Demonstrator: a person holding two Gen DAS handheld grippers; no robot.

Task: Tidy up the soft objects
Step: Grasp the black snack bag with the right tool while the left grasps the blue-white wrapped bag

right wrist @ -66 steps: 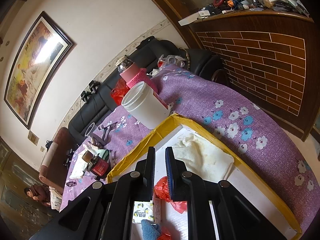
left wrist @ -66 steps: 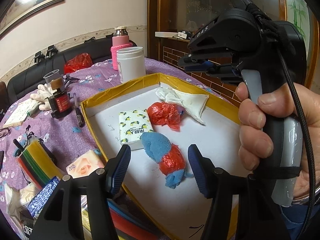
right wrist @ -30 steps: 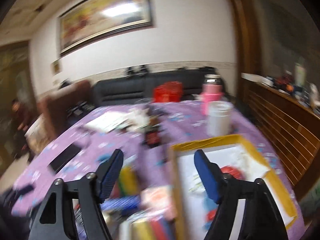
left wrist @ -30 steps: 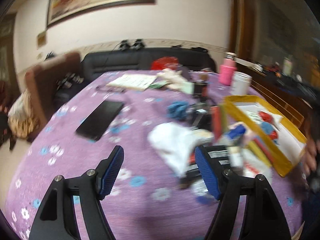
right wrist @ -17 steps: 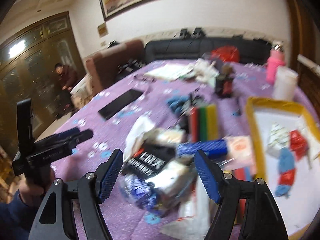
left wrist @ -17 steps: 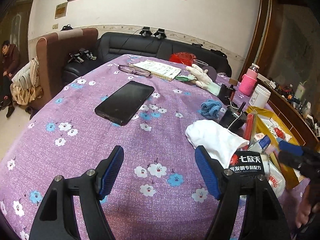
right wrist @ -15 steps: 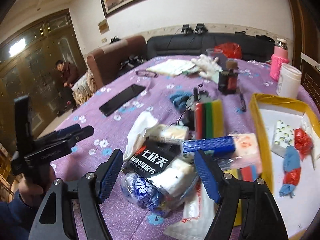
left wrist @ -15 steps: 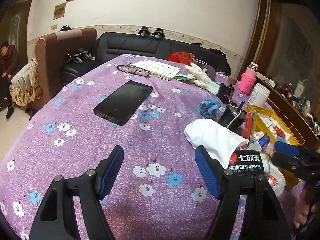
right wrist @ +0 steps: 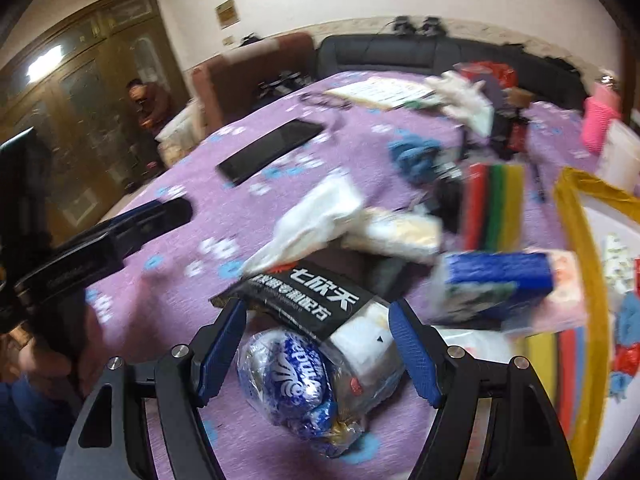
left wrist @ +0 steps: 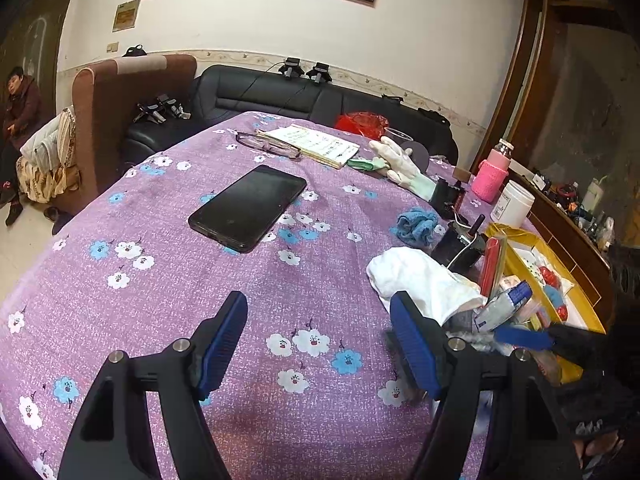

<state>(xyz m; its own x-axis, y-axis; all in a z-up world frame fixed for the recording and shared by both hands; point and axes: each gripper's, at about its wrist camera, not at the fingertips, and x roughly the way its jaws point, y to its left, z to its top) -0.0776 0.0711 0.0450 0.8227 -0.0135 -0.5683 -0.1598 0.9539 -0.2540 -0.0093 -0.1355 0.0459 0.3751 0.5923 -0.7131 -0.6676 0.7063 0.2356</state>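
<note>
While both jaws stand open and empty, right gripper (right wrist: pixel 316 354) hangs over a blue foil pack (right wrist: pixel 286 380) near the bench (left wrist: pixel 168 288) edge; left gripper (left wrist: pixel 318 344) over bare cloth; yellow tray (right wrist: pixel 576 240) far right.

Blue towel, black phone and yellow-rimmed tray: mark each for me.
blue towel (left wrist: pixel 417 227), left wrist view, middle of the crumpled cloth.
black phone (left wrist: pixel 248 208), left wrist view, centre of the dark screen.
yellow-rimmed tray (right wrist: pixel 581 256), right wrist view, its near yellow wall.
</note>
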